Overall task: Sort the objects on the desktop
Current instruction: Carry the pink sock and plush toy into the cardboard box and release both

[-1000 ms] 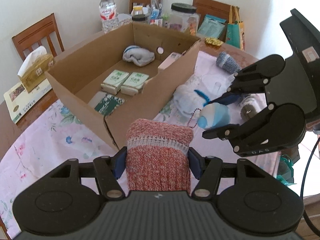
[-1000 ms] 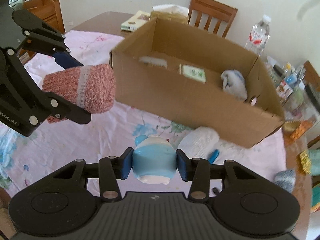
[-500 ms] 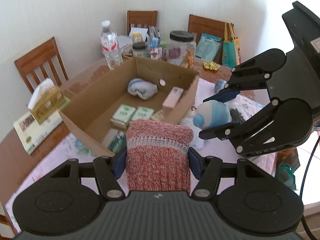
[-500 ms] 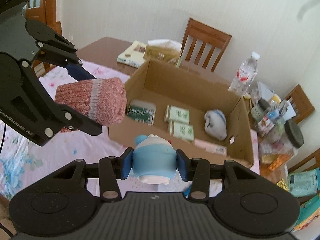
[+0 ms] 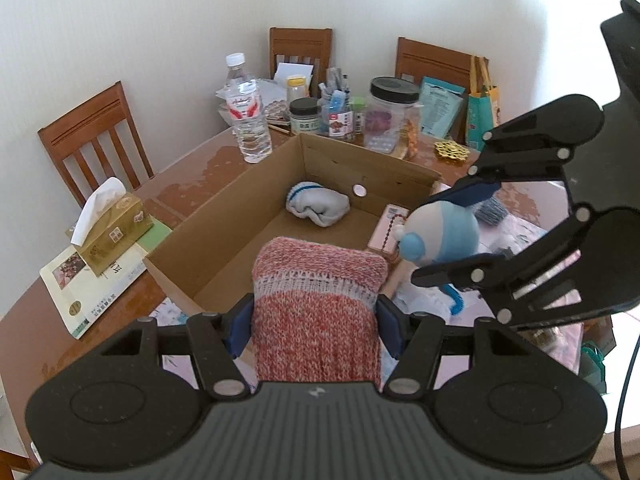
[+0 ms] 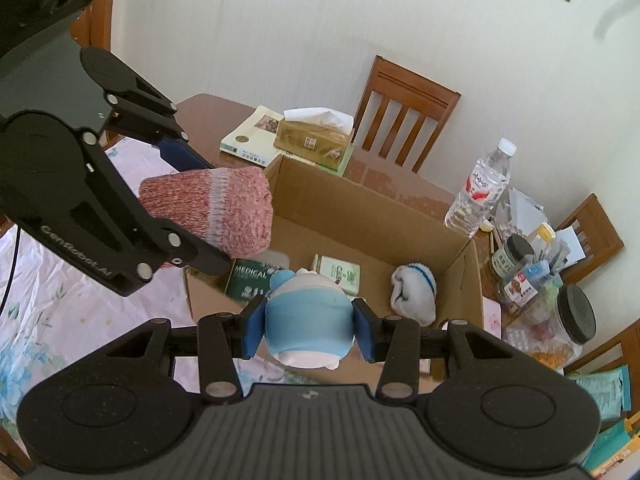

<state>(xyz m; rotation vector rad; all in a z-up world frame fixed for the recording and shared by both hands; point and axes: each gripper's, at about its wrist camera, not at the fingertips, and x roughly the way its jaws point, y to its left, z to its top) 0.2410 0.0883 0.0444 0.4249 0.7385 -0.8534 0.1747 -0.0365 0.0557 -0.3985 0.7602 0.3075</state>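
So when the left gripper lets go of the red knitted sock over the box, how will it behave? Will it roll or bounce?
The red knitted sock looks soft: the left gripper presses its sides in. It is probably light and should land limply in the cardboard box, hardly bouncing. Its rolled shape might roll slightly, like the white sock lying there.

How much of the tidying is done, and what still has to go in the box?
Done: a white sock and some small packs lie in the cardboard box. In hand: the left tool grips a red knitted sock, the right tool a blue plush toy, both held over the box. Left: a grey-blue sock is still on the table.
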